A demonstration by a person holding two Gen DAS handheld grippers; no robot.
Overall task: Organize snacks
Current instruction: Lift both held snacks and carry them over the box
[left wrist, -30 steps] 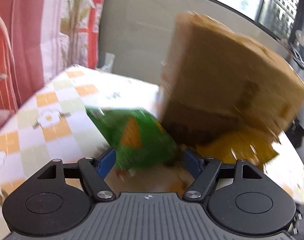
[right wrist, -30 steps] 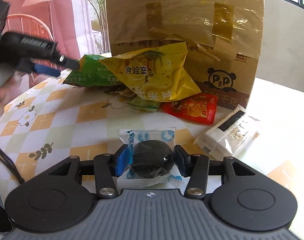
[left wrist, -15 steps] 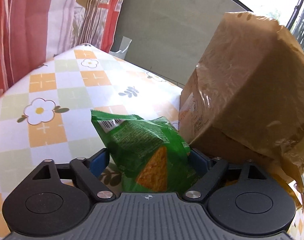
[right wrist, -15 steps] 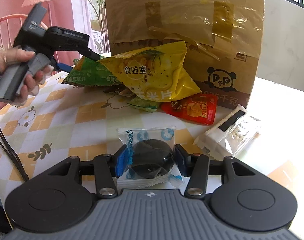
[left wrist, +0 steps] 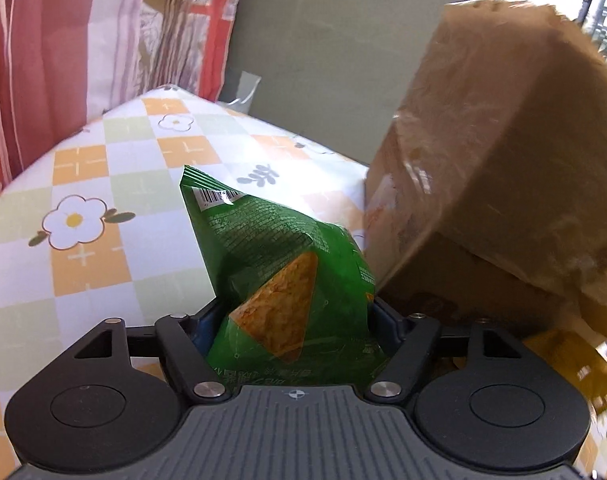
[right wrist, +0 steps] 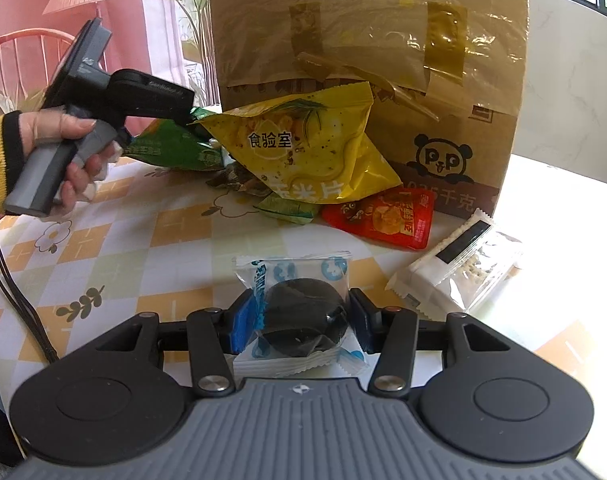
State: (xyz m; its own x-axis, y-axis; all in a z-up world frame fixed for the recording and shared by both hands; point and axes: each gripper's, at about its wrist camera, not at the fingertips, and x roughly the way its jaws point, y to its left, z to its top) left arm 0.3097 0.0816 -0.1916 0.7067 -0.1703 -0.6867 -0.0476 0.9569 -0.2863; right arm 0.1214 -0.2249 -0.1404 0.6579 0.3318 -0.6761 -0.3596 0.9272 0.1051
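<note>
The left gripper point(left wrist: 291, 320) has its fingers point(left wrist: 205, 330) set fairly wide, one on each side of a puffy green chip bag point(left wrist: 279, 272). The bag fills the gap between them and appears gripped near its lower end, its barcoded top seam pointing away over the checkered desk point(left wrist: 103, 184). A brown cardboard box point(left wrist: 503, 184) looms close on the right of this view, blurred.

In the right wrist view the person's left hand point(right wrist: 75, 148) wraps the grey handle of that gripper, held level above the desk, its nose reaching the green bag beside a yellow snack bag point(right wrist: 311, 148) that leans against the box point(right wrist: 367, 40).

The right gripper point(right wrist: 299, 324) has its fingers point(right wrist: 243, 322) at a moderate gap, clamped on a clear wrapper with a dark round cake point(right wrist: 299, 316). Its camera looks level across the desk. Beyond lie a red packet point(right wrist: 383, 216), a small green packet point(right wrist: 289, 208) and a white cracker pack point(right wrist: 459, 264), all near the box's base.
</note>
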